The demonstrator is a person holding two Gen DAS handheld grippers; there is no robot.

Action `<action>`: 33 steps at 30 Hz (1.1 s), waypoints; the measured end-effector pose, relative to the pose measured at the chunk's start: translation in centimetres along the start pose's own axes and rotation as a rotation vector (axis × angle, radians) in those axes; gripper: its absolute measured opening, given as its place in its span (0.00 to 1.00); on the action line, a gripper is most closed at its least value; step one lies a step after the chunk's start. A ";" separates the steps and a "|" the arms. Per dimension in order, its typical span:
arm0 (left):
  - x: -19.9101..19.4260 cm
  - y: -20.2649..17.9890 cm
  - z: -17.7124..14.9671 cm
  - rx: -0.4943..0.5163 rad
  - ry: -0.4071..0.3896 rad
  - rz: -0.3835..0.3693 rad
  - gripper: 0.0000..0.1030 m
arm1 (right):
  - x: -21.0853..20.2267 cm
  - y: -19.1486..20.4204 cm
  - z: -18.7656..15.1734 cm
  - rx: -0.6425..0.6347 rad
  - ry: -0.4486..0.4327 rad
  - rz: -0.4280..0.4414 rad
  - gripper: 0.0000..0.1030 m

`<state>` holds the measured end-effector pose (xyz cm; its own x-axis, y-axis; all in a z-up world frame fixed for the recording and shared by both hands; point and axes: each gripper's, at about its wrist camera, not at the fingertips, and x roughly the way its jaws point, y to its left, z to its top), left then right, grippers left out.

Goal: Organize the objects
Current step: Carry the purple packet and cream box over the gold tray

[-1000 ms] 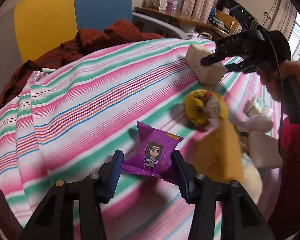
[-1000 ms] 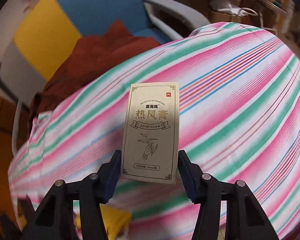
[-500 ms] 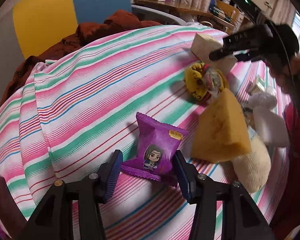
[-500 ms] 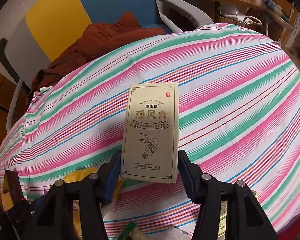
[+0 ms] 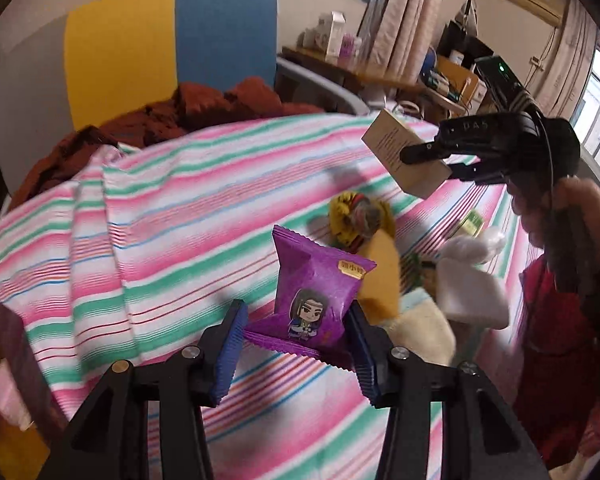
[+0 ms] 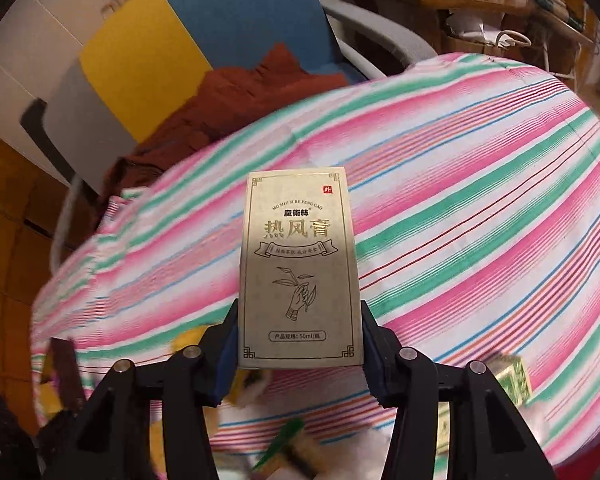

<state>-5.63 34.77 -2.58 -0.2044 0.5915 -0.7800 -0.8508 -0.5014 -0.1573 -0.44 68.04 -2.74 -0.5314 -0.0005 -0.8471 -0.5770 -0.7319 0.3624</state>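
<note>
Progress: judged early to midway — both grippers carry an item clear of the cloth, and neither is set down in any sorted place yet
Left gripper: its blue ribbed pads are clamped on the crimped lower edge of the purple snack packet, which stands up from the jaws above the striped cloth
Right gripper: closed on the lower sides of the beige carton, held upright; in the left wrist view the same carton hangs tilted in the air over the far side of the cloth
Left to do: a loose pile sits unsorted near the right of the cloth — yellow crinkled wrapper, yellow sponge wedge, white soft pieces, a small green box
Destination: no tray or bin shows, so where the held items belong cannot be told
Packet: glossy foil-like film, puffed, zigzag seam, cartoon figure printed on it; likely light and crushable
Carton: stiff matte card, flat rectangular faces, gold line print; should stand firm in the grip
Cloth: thin woven fabric, pink, green and white stripes, folds at its left edge
Sponge: porous-looking, blunt wedge shape, blurred
</note>
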 end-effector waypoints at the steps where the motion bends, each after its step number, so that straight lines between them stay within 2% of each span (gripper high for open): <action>1: -0.8 0.0 -0.1 -0.013 -0.016 -0.005 0.48 | 0.7 0.9 -0.2 0.003 -0.010 0.015 0.51; 9: -7.4 1.7 -1.3 -0.125 -0.132 0.023 0.48 | -5.3 5.8 -3.9 -0.061 -0.121 0.157 0.51; 13: -9.6 2.6 -2.8 -0.173 -0.156 0.048 0.48 | -7.4 8.6 -5.9 -0.120 -0.143 0.218 0.51; 19: -12.1 4.5 -5.9 -0.236 -0.168 0.110 0.48 | -8.2 13.8 -10.0 -0.236 -0.118 0.295 0.51; 27: -16.4 8.9 -10.5 -0.380 -0.216 0.189 0.48 | -6.0 21.5 -14.8 -0.361 -0.039 0.396 0.51; 33: -19.2 12.9 -14.7 -0.493 -0.240 0.279 0.48 | -4.9 26.4 -18.3 -0.442 0.010 0.455 0.51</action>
<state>-5.55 7.69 1.47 -0.5394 0.4929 -0.6828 -0.4374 -0.8568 -0.2730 -1.71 36.21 3.90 -0.6565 -0.3826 -0.6501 0.0175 -0.8693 0.4939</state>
